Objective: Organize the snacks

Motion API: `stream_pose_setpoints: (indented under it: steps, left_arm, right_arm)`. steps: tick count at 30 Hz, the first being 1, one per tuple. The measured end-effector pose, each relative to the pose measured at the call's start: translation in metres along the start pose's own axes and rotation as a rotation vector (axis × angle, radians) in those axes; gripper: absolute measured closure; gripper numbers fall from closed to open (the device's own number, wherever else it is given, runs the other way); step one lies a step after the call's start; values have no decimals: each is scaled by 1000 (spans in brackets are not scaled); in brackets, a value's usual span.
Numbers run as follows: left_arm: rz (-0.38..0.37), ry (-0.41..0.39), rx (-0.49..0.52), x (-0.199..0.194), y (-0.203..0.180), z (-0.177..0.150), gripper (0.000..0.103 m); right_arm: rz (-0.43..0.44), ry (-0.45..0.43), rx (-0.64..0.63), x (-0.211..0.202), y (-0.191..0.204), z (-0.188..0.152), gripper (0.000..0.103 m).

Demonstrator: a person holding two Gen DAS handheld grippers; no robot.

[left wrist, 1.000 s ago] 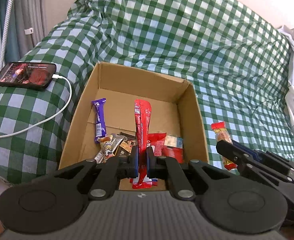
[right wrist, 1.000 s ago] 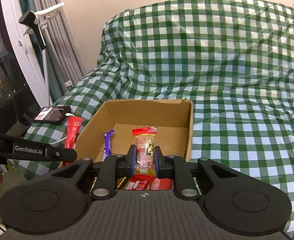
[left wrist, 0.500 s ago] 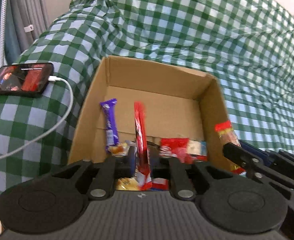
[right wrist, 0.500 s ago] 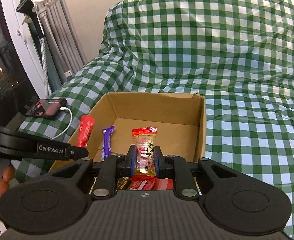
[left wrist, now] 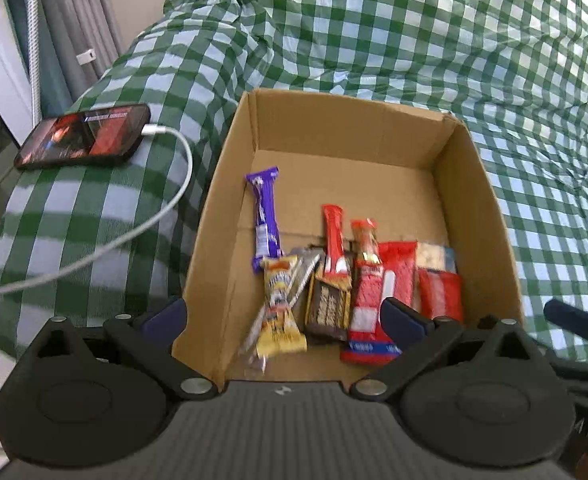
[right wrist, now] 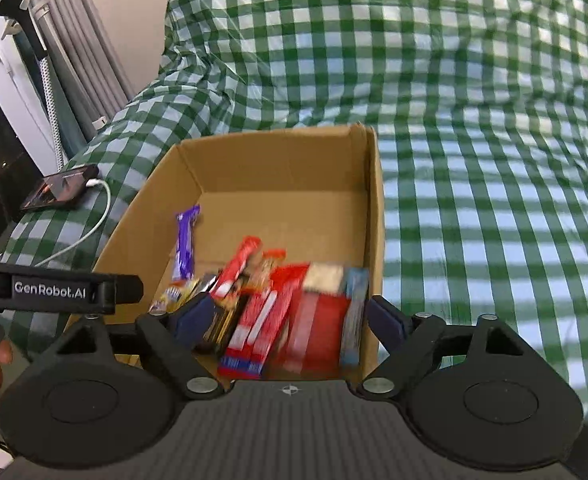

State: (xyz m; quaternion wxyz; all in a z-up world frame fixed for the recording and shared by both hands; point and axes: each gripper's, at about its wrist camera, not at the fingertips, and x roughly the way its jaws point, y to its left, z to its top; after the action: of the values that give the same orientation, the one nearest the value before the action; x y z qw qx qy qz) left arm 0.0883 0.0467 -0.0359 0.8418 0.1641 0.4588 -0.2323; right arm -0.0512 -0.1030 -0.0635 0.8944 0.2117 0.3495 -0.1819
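Snacks sit heaped in the near half of the cardboard box (left wrist: pixel 230 216), which rests on the green checked cloth (left wrist: pixel 413 32); far half of the box floor is bare. Step in hand: the drop-off. Both grippers have just been opening their jaws over the box, and nothing is between either pair now. Left gripper (left wrist: pixel 284 316) is spread wide, one finger outside the left box wall and the other over the pile. Right gripper (right wrist: pixel 290 316) is likewise released, its fingers straddling the near right corner of the box.

Red bar (left wrist: pixel 333 244) and the small red-topped packet (left wrist: pixel 366 240) lie side by side atop the pile, touching the other wrappers, ahead of the left fingertips and clear of them. Purple bar (left wrist: pixel 266 216) lies alone along the left side, its near end touching the yellow wrapper (left wrist: pixel 280 300). Brown wrapper (left wrist: pixel 327 308), red packs (left wrist: pixel 397 276) and a red-and-blue pack (left wrist: pixel 367 332) fill the near right; this pack lies just beside the left gripper's right finger, contact unclear. Some blur in the right wrist view.

Phone (left wrist: pixel 84 136) on a white cable (left wrist: pixel 154 216) lies on the cloth left of the box, well apart.

Judgement: both drops look done. Next move calls for lifting both grippers clear without snagging a box wall, then looking for more loose snacks; none show on the cloth in these views
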Motion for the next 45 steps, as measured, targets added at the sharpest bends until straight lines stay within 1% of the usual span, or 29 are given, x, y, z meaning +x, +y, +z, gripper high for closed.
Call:
stream_pose_setpoints:
  steps: [2, 7, 13, 16, 20, 24, 28, 33, 37, 45]
  left_arm:
    - [0, -8, 1, -9, 1, -10, 0]
    - [14, -31, 11, -31, -4, -31, 0]
    - [47, -52, 30, -56, -4, -54, 0]
    - [67, -67, 35, -69, -3, -63, 0]
    - [68, -84, 12, -85, 3, -75, 0]
    - [91, -113, 11, -97, 5, -85, 0]
    - [98, -134, 26, -105, 3, -90, 0]
    - [90, -140, 21, -110, 4, -93, 0]
    - [104, -153, 33, -112, 3, -96, 0]
    - [110, -149, 36, -109, 4, -98, 0]
  right_arm:
    - [-6, 0, -3, -10, 5, -10, 14]
    - [-28, -35, -15, -36, 18, -27, 11]
    - [-33, -72, -50, -62, 32, -44, 9]
    - [-35, -87, -76, -74, 36, -51, 8]
    - [-33, -109, -98, -87, 41, -57, 8]
    - [-34, -139, -108, -100, 43, -64, 7]
    - [-35, -153, -112, -107, 45, -68, 7]
    - [-36, -166, -122, -114, 48, -72, 6]
    - [-37, -171, -122, -116, 50, -73, 6]
    - [-40, -169, -129, -115, 53, -75, 6]
